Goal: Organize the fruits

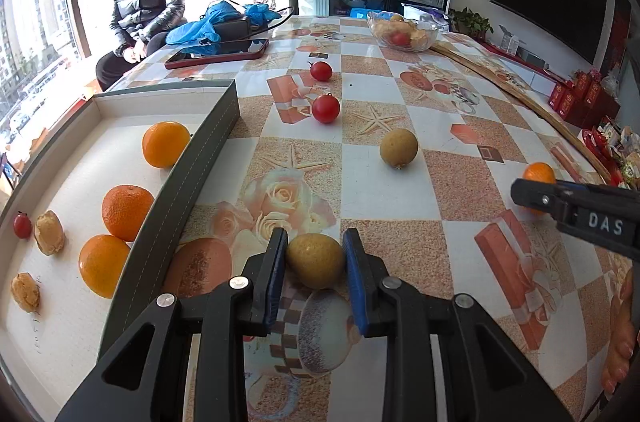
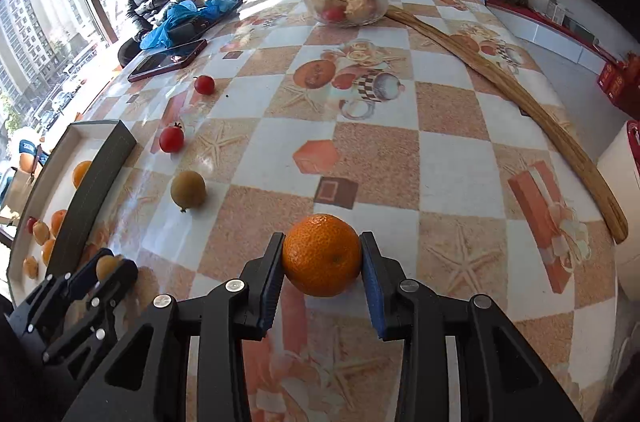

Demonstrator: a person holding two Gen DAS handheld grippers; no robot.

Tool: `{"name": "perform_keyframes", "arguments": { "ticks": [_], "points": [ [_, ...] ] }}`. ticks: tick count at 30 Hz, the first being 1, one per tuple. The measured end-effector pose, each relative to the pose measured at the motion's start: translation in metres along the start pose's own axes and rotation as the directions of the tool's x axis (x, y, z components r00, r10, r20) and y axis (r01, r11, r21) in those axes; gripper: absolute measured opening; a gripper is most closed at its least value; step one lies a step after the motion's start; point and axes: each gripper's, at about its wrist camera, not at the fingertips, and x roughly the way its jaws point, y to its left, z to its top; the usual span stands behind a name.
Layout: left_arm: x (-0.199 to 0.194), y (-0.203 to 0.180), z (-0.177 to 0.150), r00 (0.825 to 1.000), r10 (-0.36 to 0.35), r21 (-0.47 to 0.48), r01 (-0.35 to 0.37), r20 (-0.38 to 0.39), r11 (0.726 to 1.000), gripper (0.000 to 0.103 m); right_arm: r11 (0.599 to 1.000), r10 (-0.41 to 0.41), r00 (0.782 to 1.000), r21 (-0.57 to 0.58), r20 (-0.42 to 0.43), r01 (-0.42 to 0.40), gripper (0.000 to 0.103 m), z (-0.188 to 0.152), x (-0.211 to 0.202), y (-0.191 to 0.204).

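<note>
My left gripper [image 1: 315,246] is shut on a yellow-brown fruit [image 1: 315,260] just above the table, right of the grey-walled box [image 1: 200,158]. The box holds three oranges [image 1: 127,212], a cherry tomato [image 1: 22,225] and two tan fruits [image 1: 49,232]. My right gripper [image 2: 322,250] is shut on an orange [image 2: 322,254] low over the table; that orange also shows in the left wrist view [image 1: 538,174]. A second yellow-brown fruit [image 1: 398,147] and two red tomatoes [image 1: 325,108] lie loose on the table.
A glass bowl [image 2: 346,2] of fruit stands at the far side. A long wooden stick [image 2: 520,102] lies along the right edge. A red phone [image 1: 218,53] and blue bags [image 1: 216,22] lie at the far left. A person sits by the window.
</note>
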Motion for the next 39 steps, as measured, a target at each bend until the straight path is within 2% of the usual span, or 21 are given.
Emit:
{"name": "perform_keyframes", "arguments": {
  "ticks": [4,7,9,15,39],
  "points": [
    [0.001,0.0,0.001,1.0,-0.002,0.003,0.002,0.001,1.0,0.031,0.999,-0.045,0.997,0.03,0.067,0.043,0.038,-0.04,-0.024,-0.023],
    [0.001,0.0,0.001,1.0,-0.005,0.002,0.005,0.001,1.0,0.031,0.998,-0.065,0.992,0.03,0.104,0.063,0.038,-0.049,-0.028,-0.026],
    [0.001,0.0,0.002,1.0,-0.007,0.004,0.007,0.002,1.0,0.031,0.996,-0.083,0.989,0.02,0.12,0.081,0.038,-0.05,-0.028,-0.023],
    [0.001,-0.002,0.002,1.0,-0.028,0.013,0.028,0.002,1.0,0.031,0.998,-0.063,0.99,0.036,0.126,0.059,0.038,-0.048,-0.026,-0.027],
    [0.001,-0.003,0.001,1.0,-0.017,0.037,0.017,0.006,0.999,0.031,0.998,-0.045,0.99,0.052,0.133,0.038,0.038,-0.049,-0.026,-0.029]
  ]
}}
